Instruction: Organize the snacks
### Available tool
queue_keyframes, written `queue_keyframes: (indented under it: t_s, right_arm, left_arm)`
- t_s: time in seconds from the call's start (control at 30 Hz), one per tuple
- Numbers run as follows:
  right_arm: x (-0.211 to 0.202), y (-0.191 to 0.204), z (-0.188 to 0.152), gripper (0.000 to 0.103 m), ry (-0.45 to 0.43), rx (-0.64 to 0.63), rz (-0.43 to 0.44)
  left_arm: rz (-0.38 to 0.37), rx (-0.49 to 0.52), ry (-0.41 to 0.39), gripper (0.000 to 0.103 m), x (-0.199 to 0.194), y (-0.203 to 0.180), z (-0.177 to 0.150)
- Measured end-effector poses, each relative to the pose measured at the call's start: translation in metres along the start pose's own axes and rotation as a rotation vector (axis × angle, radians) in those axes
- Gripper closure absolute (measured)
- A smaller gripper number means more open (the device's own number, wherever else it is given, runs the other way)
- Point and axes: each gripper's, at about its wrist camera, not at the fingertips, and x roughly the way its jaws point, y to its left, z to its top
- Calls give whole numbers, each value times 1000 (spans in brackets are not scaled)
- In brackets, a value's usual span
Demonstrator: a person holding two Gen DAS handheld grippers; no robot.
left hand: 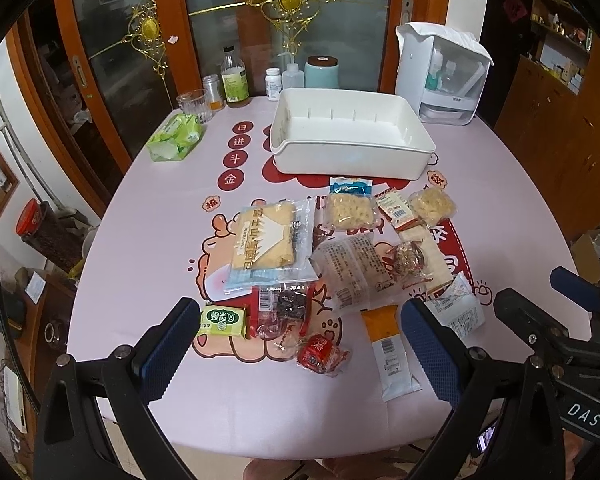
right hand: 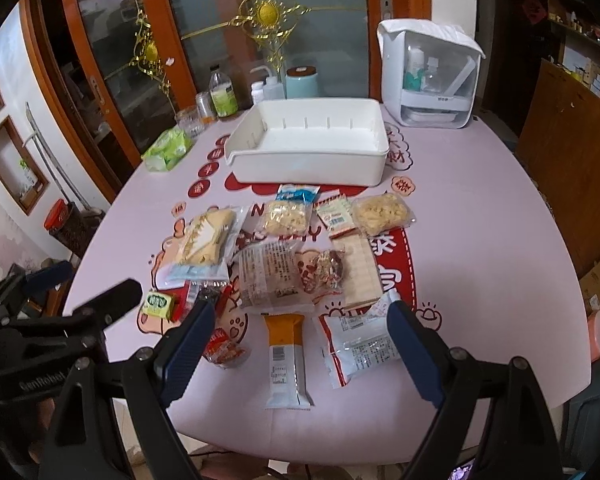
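Pink printed tablecloth (left hand: pixel 148 240) carries a scatter of wrapped snacks; the empty white rectangular plastic bin (left hand: pixel 352 148) sits beyond them. I hold my left gripper (left hand: pixel 300 344) spread, pinching nothing, above the small red-wrapped candy (left hand: pixel 320 354). My right gripper (right hand: pixel 300 346) is likewise spread and empty, with the orange-and-white snack bar packet (right hand: pixel 286 360) lying flat between its blue-padded fingers (right hand: pixel 188 344).

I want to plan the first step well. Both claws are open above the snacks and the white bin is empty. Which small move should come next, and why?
Probably lower the right claw onto the orange and white bar packet. It lies alone near the table edge, between the open fingers, so it seems the easiest to grip and carry to the empty white bin.
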Motion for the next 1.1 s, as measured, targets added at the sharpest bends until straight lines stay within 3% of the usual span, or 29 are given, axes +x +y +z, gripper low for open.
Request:
queue_keyframes:
  t_s: [0.13,0.4,0.6,0.7,0.9,1.1]
  right_arm:
    - [18,3,-6,14,58,-13,1]
    - [50,1,-17,14,150,-7,-8]
    - [85,1,-34,14,237,-17,-7]
    - [107,0,-46,15,298,-4,5]
    - [148,2,-72,26,415,16,47]
    - [170,6,-88,32,453,12,62]
  left_arm:
    - [-22,-13,24,2,13,10,0]
    - [19,-13,80,2,47,30,-8]
    - [5,9,147,2,74,34,-16]
    - [-12,21,188,2,88,31,-23]
    - [-57,16,321,2,131,28,-44]
    - [-119,-48,448,2,170,32,-67]
